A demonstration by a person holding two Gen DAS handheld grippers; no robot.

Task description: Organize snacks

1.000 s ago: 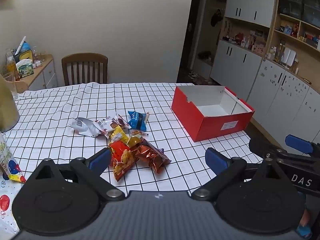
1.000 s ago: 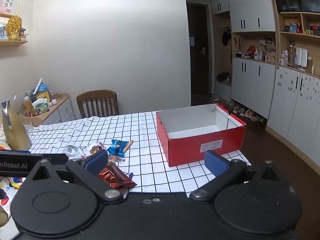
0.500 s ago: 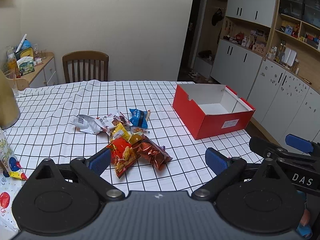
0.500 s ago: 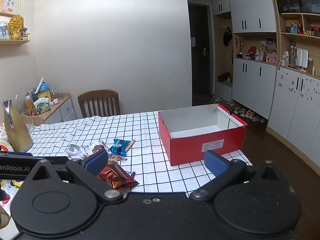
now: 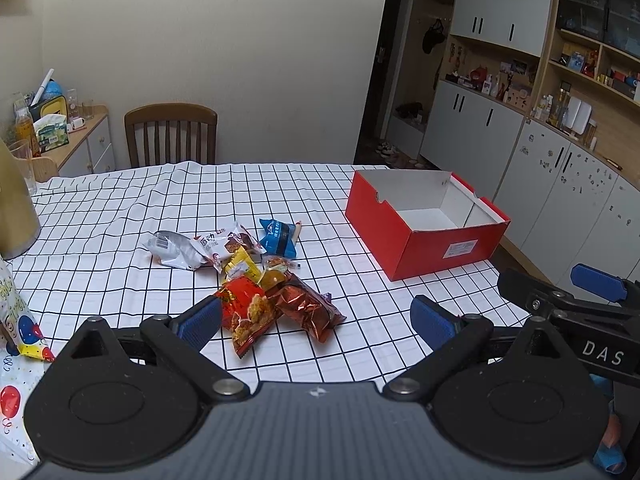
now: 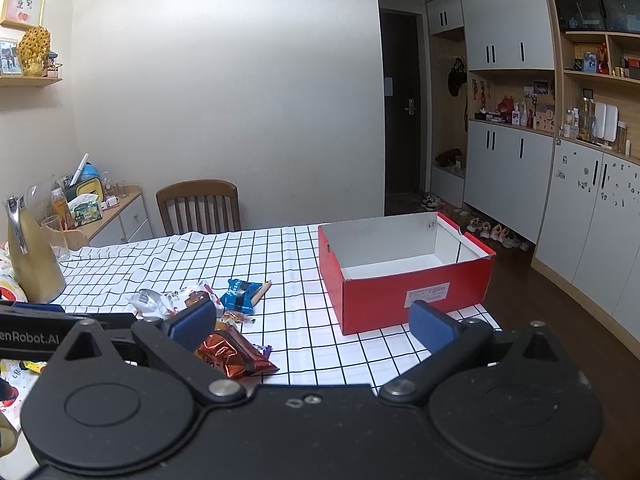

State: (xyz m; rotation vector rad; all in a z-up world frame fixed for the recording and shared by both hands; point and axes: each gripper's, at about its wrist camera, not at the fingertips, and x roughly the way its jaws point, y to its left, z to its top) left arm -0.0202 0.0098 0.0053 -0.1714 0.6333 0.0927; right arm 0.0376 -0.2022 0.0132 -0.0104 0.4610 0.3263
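A pile of snack packets lies mid-table on the checked cloth: a red packet (image 5: 248, 312), a copper foil packet (image 5: 310, 308), a blue packet (image 5: 278, 236), a silver-white packet (image 5: 180, 246) and small yellow ones (image 5: 242, 266). An open, empty red box (image 5: 424, 228) stands to their right. My left gripper (image 5: 316, 322) is open and empty, held above the near table edge just short of the pile. My right gripper (image 6: 312, 324) is open and empty, in front of the red box (image 6: 404, 276) and the copper packet (image 6: 232, 354). It also shows in the left wrist view (image 5: 576, 300).
A gold jug (image 6: 34, 256) stands at the table's left. A wooden chair (image 5: 171, 134) is at the far side. A balloon-print bag (image 5: 16, 320) lies at the near left. Cabinets (image 6: 580, 200) line the right wall, with floor between.
Both grippers have drawn back and risen slightly; the table contents sit a little farther away in both views. Nothing on the table has moved.
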